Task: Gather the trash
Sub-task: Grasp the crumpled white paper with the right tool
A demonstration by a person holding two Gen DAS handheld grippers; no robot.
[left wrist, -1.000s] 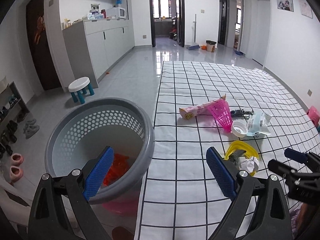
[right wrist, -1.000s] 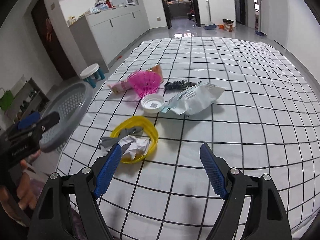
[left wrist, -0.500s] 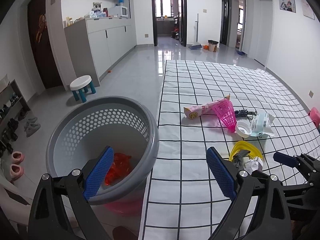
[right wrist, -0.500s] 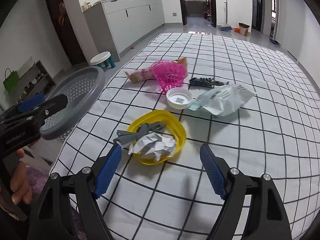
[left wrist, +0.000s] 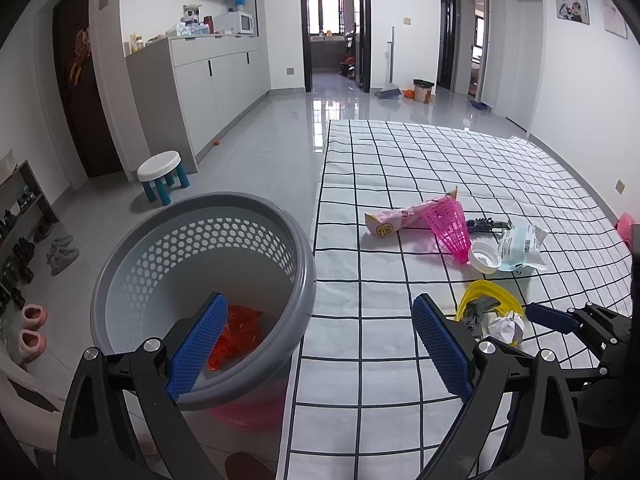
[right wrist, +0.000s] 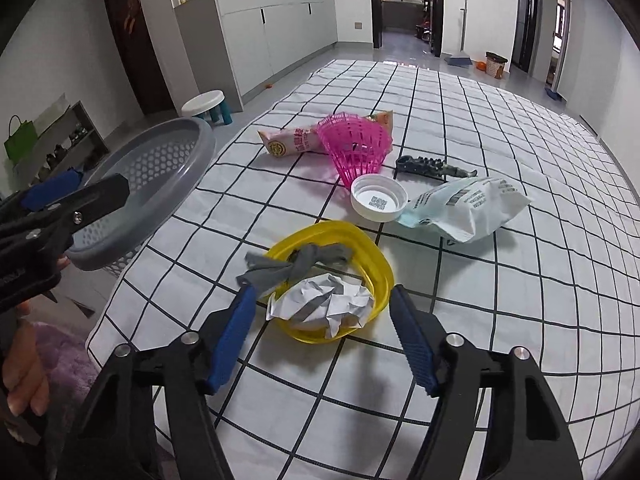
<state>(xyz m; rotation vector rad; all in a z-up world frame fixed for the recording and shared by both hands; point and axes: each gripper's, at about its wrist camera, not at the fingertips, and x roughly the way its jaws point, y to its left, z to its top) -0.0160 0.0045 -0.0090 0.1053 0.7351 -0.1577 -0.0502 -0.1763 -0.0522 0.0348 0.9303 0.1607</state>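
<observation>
The crumpled white paper ball [right wrist: 322,304] lies in the shallow yellow plastic dish [right wrist: 370,256] on the checked white cloth, at twelve o'clock from the right tongs [right wrist: 320,334], whose jaws have just been closing around it without touching it yet. It looks light and crushable, so a pinch across its middle should hold. The left tongs [left wrist: 316,346] hang open and empty beside the grey perforated plastic basket [left wrist: 304,248].

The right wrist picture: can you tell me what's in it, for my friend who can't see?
The right gripper has its jaws open around a yellow bowl that holds crumpled paper and a grey rag; the jaws have just been closing. It sits on a checked sheet near a pink basket, a white lid and wrappers. A grey laundry basket stands to the left.
</observation>
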